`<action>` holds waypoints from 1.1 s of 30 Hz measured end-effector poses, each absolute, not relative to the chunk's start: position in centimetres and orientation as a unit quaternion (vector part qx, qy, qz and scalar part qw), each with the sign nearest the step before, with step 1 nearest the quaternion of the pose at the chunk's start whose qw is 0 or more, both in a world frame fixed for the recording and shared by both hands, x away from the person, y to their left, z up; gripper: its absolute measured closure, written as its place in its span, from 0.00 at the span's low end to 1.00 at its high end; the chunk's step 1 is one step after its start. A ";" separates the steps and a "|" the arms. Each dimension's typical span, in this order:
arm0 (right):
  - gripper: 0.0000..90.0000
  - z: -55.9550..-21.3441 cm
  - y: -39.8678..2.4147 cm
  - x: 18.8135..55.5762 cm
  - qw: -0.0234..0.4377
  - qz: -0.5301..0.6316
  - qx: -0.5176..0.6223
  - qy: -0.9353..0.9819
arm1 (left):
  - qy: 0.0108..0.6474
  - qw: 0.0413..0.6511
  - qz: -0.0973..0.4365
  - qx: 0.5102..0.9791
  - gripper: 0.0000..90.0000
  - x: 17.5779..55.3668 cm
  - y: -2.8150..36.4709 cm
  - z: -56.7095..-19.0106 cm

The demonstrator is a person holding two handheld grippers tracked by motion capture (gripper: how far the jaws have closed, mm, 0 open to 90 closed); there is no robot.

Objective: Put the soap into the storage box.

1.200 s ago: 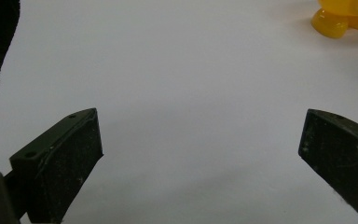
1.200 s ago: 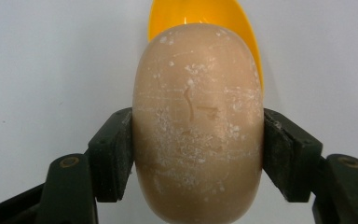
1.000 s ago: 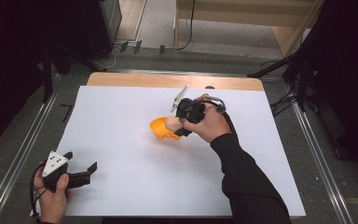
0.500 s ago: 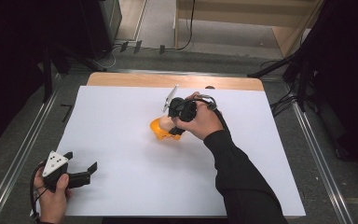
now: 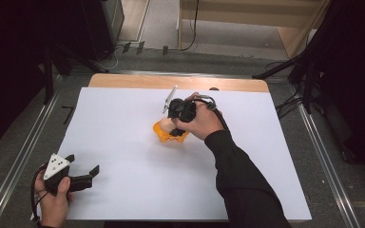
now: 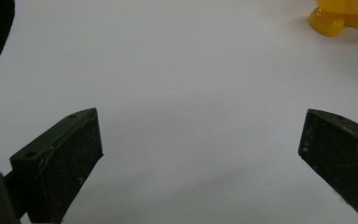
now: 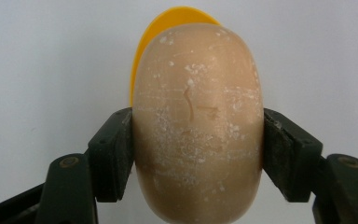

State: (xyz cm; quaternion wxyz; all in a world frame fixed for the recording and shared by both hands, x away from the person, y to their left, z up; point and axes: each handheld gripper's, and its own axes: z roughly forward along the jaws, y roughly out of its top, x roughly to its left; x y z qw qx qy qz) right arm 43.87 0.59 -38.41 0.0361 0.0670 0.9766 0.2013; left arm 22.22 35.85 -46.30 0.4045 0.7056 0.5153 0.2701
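White paper-like sheet [image 5: 123, 142] covered the tabletop, a strip of bare pale wood [image 5: 123, 80] showing along its far edge.

Item, near left corner: left gripper [image 5: 83, 167], black, two-jawed, with a grey three-cornered plate on top, gripped by the person's left hand [image 5: 52, 194]. Jaws spread wide with nothing between them; in the left gripper view only bare sheet lay between the pads.

Item, middle of sheet, toward the far side: right gripper [image 5: 175, 129], black, cable looped behind it, carried in the person's right hand [image 5: 202, 122] on a dark-sleeved forearm that came up from the near edge. Jaws pinched a smooth tan rounded toy part, scuffed with white specks [image 7: 198, 126], one pad pressed on each flank.

Item, same place: glossy yellow plastic toy [image 5: 164, 133], joined to the tan part and peeking out behind it in the right gripper view; its yellow feet [image 6: 340, 18] sat on the sheet in the left gripper view. Well apart from the left gripper.

Item, beyond the table: grey floor with dark cables [image 5: 171, 47].
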 end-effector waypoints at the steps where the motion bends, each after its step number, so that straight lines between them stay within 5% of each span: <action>1: 0.37 -38.5 0.7 44.0 0.035 0.202 0.066 0.977 | 0.515 0.405 0.270 0.705 0.00 22.2 35.8 -46.3; 33: 0.37 -39.0 1.1 45.0 0.015 0.186 0.055 0.981 | 0.515 0.406 0.269 0.706 0.00 22.2 35.8 -46.3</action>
